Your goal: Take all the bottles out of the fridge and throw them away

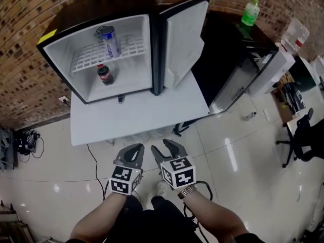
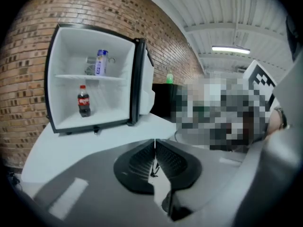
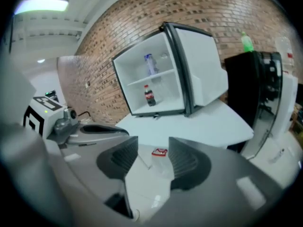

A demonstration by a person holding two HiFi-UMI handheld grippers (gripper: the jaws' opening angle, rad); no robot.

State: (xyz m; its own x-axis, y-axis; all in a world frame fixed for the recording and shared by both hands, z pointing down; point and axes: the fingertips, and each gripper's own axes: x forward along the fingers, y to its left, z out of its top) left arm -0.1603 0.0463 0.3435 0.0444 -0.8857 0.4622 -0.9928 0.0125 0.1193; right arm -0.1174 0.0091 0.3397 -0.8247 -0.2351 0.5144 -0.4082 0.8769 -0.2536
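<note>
A small black fridge (image 1: 61, 59) stands open on a white table (image 1: 147, 116). On its upper wire shelf lies a blue-labelled bottle (image 1: 109, 40) (image 2: 100, 63) (image 3: 150, 64). On the fridge floor stands a dark cola bottle (image 1: 105, 75) (image 2: 84, 100) (image 3: 149, 96). Both grippers hang low in front of the table, well short of the fridge. My left gripper (image 1: 133, 150) (image 2: 155, 148) is shut and empty. My right gripper (image 1: 166, 149) (image 3: 154, 151) is open; a small red-marked clear scrap (image 3: 160, 152) shows between its jaws, and I cannot tell what it is.
The fridge door (image 1: 185, 39) swings out to the right. Right of it is a black cabinet (image 1: 228, 49) with a green bottle (image 1: 250, 12) on top. Cables (image 1: 25, 140) lie on the tiled floor at left, and an office chair (image 1: 304, 135) stands at far right.
</note>
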